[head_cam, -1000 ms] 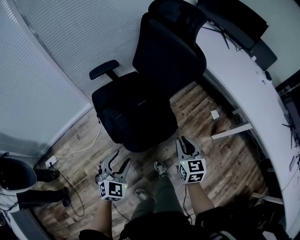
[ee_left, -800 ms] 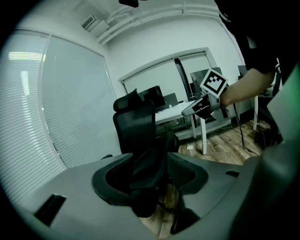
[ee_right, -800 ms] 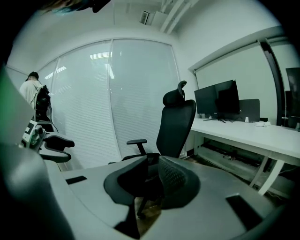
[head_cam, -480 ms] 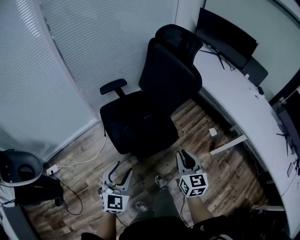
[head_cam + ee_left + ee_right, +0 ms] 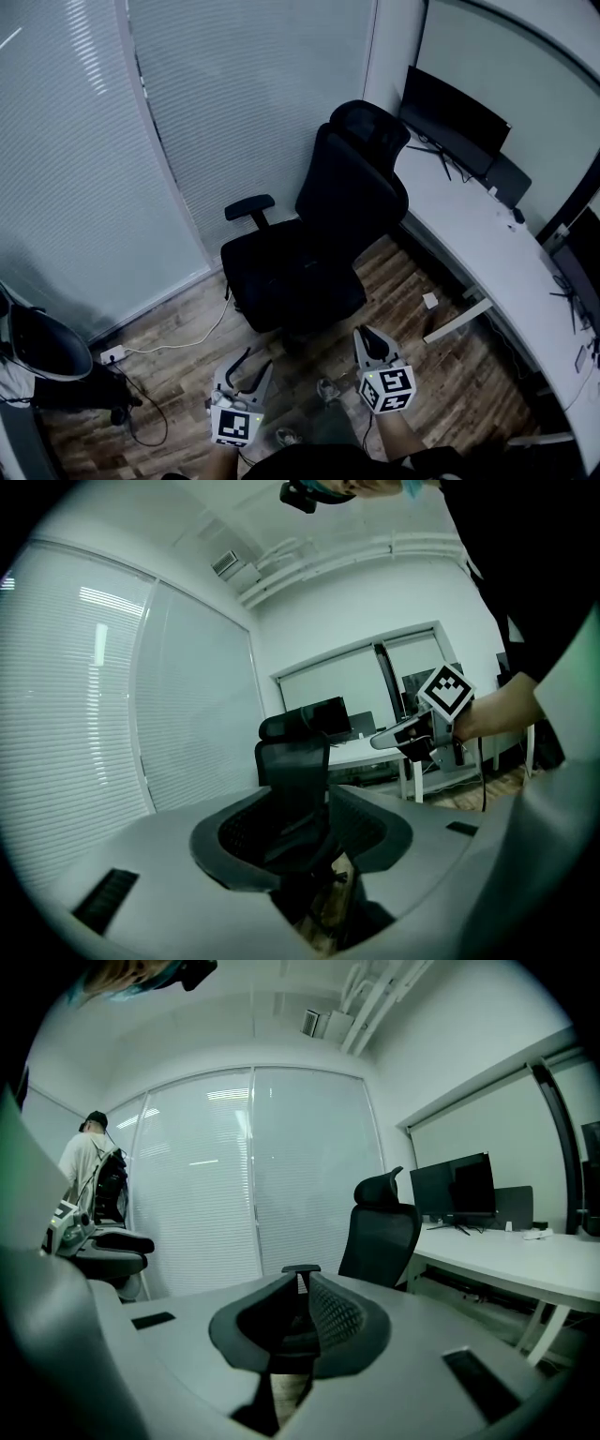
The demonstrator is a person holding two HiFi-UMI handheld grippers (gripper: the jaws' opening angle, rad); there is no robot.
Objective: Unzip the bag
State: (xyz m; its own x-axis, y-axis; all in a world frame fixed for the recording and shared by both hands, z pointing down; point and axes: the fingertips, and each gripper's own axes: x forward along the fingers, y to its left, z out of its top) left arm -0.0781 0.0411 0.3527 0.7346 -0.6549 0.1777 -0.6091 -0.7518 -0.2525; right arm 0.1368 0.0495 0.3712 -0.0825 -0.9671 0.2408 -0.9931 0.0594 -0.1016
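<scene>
Bag: not to be made out in any view; the seat of the chair (image 5: 291, 281) is black, and I cannot tell whether anything lies on it
Left gripper (image 5: 256, 364): jaws released and apart with nothing between them, only the chair seen far off through the gap; they have just been closing a little
Right gripper (image 5: 367, 337): jaws clenched together on nothing
Why held so: both sit low in front of the body, side by side and aimed roughly level at the chair; this reads as a carrying pose, since no work is within reach
Chair: stands on the wooden floor (image 5: 187, 361) between the blinds (image 5: 244, 103) and the worktop (image 5: 469, 239), its back toward the worktop and its seat toward the grippers
Worktop: white, curving along the right, with a monitor (image 5: 455, 117) at its far end; no bag shows on its bare part
Other person (image 5: 37, 352): at the far left edge, well apart from both grippers
Step in hand: judged to be the approach, with the unzipping not yet begun
Next move calls for: finding the bag, steadying its fabric with one gripper and pinching the zip pull with the other; the right jaws would have to part first
</scene>
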